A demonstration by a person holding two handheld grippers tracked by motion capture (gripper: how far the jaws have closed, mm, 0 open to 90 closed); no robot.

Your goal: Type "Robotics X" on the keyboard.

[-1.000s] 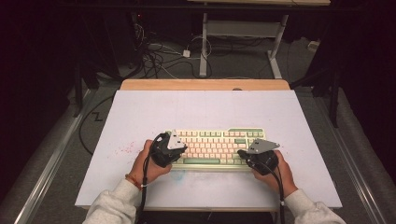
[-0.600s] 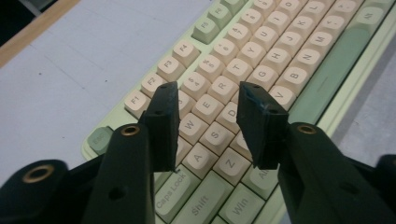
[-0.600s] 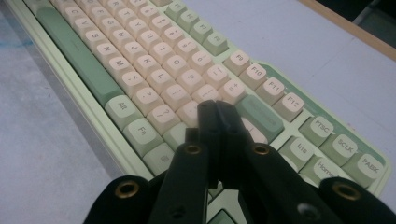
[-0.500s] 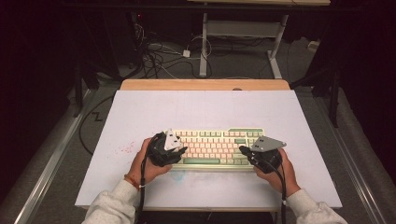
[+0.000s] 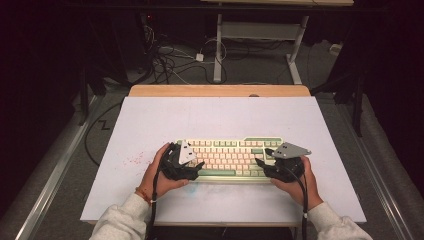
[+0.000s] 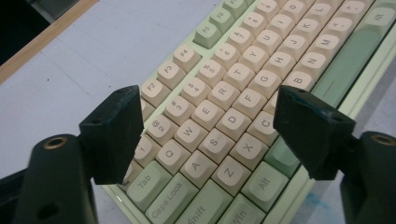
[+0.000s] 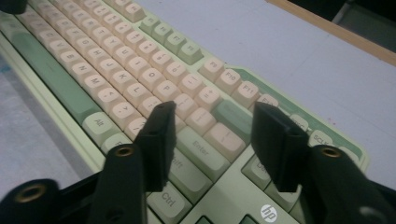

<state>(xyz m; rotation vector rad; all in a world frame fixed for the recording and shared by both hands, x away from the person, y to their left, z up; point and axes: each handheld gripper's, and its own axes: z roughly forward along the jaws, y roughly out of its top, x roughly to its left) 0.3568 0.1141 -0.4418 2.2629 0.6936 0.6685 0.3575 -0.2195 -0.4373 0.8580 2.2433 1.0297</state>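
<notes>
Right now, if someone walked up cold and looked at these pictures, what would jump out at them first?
Probably the cream and green keyboard, lying near the front of the pale table. Next, the two black grippers at its ends: the left gripper hangs open over the Q, W, A, S keys, and the right gripper hangs open over the Enter end, beside an hp logo.

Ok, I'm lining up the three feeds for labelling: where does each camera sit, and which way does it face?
High view: fixed above the person's side, looking forward and down on the table; both forearms, the left gripper and the right gripper show at the keyboard.
Left gripper view: rides the left gripper, looking between its open jaws at the keyboard's left end.
Right gripper view: rides the right gripper, jaws open, facing the Enter key end.
Shared: all show the keyboard and table.
</notes>
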